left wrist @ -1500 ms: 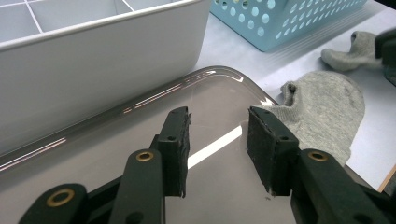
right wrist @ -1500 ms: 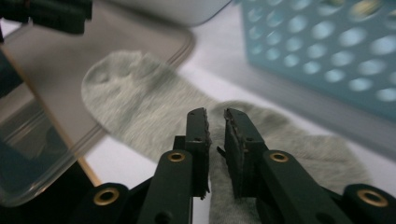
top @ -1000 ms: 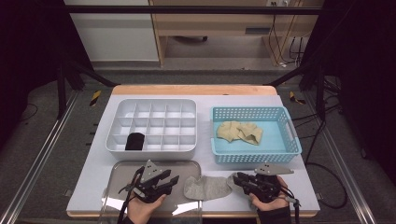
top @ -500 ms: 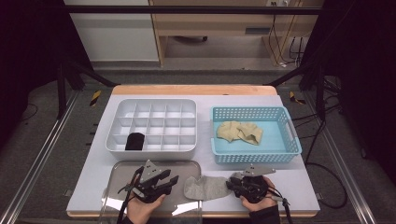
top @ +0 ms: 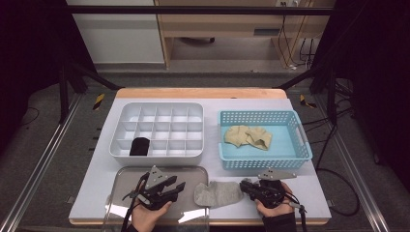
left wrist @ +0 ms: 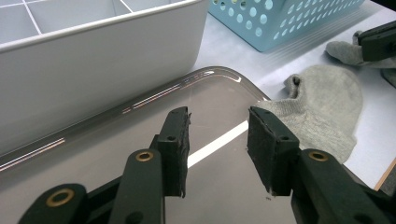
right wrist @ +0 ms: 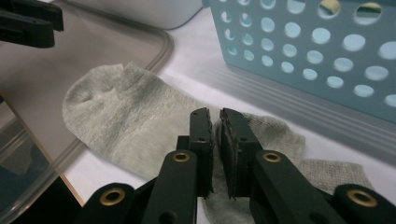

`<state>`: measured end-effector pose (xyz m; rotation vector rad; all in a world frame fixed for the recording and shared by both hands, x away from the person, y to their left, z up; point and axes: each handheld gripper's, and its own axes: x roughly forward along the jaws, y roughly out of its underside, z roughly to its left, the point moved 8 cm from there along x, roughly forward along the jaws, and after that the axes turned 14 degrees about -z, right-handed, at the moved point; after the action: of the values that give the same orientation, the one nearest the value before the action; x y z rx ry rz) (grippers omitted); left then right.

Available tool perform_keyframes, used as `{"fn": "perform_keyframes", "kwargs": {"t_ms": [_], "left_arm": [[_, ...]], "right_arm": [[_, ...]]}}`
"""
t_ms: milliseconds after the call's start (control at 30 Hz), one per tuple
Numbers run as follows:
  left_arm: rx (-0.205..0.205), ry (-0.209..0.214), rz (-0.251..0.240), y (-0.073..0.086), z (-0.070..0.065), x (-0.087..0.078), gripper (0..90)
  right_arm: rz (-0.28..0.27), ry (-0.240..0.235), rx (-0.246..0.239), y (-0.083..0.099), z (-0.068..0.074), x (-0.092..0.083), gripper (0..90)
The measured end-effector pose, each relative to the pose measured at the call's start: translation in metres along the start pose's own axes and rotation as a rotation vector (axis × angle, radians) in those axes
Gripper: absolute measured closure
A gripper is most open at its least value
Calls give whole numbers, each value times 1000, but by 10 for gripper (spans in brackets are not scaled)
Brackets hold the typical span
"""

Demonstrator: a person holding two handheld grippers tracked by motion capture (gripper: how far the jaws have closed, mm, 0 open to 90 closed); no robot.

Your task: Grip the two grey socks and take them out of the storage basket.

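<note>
Closing on the grey sock [right wrist: 140, 121] near the bench's front edge, right claw [right wrist: 215, 122] has its jaws nearly together; left claw [left wrist: 218, 135] hangs half-wide, empty, over the clear tray [left wrist: 140, 140].

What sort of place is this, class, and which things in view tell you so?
Probably a lab set up for recording handling tasks: a table framed by dark rails, trailing cables on the floor, and a divided tray and blue basket laid out.

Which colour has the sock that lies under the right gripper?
The sock is light grey, clearest in the right gripper view.
</note>
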<state>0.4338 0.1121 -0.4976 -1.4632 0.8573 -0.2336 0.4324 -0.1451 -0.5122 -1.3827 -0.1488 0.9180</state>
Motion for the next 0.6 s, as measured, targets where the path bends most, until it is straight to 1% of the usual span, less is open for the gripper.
{"fn": "perform_keyframes", "kwargs": {"t_ms": [67,167,267,333,433,467,533,567,600], "left_arm": [[3,0,2,0,0,0,577],[1,0,0,0,0,0,577],[0,-1,-3,0,0,-1,577],[0,0,-4,-1,0,-1,577],[-3,-1,-9,-2,1,-2,578],[-4,-2,-10,-3,1,-2,578],[-8,-3,-17,-4,1,-3,579],[-11,-4,-20,-5,1,-3,580],[-10,-2,-19,-5,1,-4,581]], "right_arm": [[31,7,-5,5,-1,2,813],[47,13,-22,8,-3,3,875],[51,27,-28,9,-5,3,890],[39,29,-23,7,-5,2,892],[-23,29,-31,-4,-4,-4,892],[-58,25,-45,-10,-2,-7,893],[-114,0,-65,-20,7,-11,892],[-137,-22,-77,-23,15,-11,892],[-139,-39,-81,-24,20,-9,892]]}}
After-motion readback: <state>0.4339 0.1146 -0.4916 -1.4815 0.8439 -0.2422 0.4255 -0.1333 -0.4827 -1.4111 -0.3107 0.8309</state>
